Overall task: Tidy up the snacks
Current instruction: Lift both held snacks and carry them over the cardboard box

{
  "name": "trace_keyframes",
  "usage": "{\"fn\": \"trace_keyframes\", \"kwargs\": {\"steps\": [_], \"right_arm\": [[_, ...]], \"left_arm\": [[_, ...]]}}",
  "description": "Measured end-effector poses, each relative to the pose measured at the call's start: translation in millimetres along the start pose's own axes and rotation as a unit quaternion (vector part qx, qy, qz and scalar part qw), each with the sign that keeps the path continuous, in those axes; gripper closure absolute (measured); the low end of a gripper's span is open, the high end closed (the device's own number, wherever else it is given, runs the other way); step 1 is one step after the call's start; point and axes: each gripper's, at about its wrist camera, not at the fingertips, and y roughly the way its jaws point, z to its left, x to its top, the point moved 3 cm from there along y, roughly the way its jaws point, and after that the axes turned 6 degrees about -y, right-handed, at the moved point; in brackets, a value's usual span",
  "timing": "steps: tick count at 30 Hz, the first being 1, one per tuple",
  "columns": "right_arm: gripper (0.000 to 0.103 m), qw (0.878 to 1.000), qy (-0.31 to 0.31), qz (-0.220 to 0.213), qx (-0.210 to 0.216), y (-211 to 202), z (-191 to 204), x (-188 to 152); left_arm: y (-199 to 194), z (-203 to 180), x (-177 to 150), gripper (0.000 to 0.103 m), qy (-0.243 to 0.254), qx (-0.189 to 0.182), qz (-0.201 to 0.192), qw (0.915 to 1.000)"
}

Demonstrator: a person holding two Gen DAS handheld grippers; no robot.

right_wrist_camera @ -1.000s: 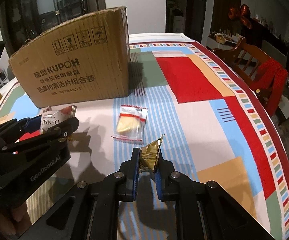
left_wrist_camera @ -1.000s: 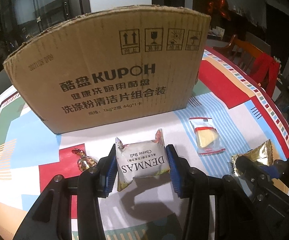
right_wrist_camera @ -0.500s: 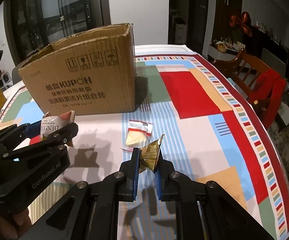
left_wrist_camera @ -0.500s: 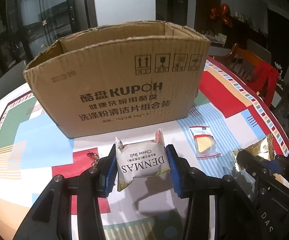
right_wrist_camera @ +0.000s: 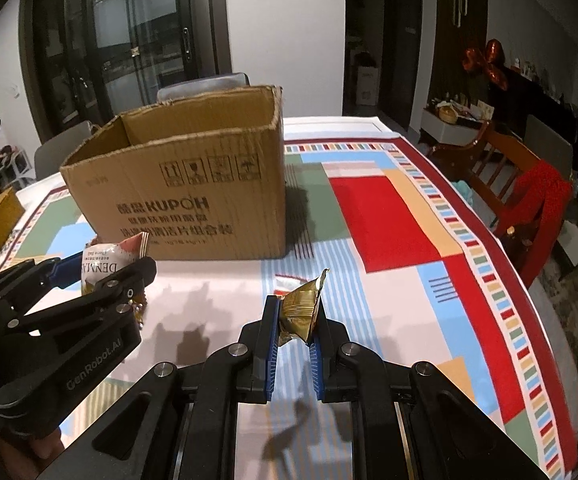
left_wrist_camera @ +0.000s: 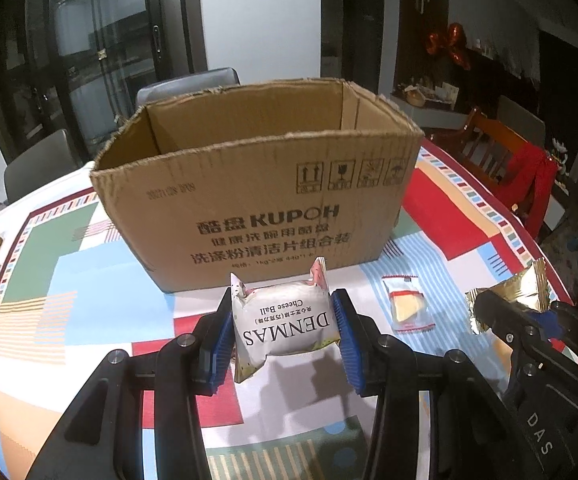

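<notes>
Left gripper (left_wrist_camera: pixel 285 330): closed on the white DENMAS cheese ball packet (left_wrist_camera: pixel 285 326), blue pads pressing its two short sides; held clear of the tablecloth (left_wrist_camera: pixel 445 216), low centre of the left wrist view.
Right gripper (right_wrist_camera: pixel 293 330): closed narrowly on a gold foil packet (right_wrist_camera: pixel 300 310), which stands crumpled between the pads, lower centre of the right wrist view.
Cardboard box (left_wrist_camera: pixel 257 184): open-topped, centre of both views, just behind the held packets; the little of its inside that shows looks bare, the floor is hidden.
Clear-wrapped snack (left_wrist_camera: pixel 407 306): lying on the striped cloth, lower right of the left wrist view, between the two grippers and in front of the box.
Step in hand: likely carrying both packets up and over the near wall.
Doing it well: lift until each packet clears the ragged front rim, move forward past it, then open over the middle, not the edge.
Risk: the gold foil is pinched by little material and may slip; keep the grippers apart so they do not collide above the opening.
</notes>
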Motion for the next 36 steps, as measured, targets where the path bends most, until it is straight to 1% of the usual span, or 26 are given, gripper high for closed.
{"fn": "trace_keyframes", "kwargs": {"steps": [14, 26, 36], "right_arm": [[0.088, 0.999, -0.023, -0.028, 0.015, -12, 14, 26], [0.088, 0.997, -0.040, -0.059, 0.026, -19, 25, 54], [0.088, 0.995, -0.045, -0.079, 0.032, -22, 28, 76]], "left_arm": [[-20, 18, 17, 0.058, -0.014, 0.013, -0.020, 0.9996], [-38, 32, 43, 0.058, -0.022, 0.024, -0.046, 0.9984], [-49, 37, 64, 0.058, -0.018, 0.026, -0.067, 0.9973]]}}
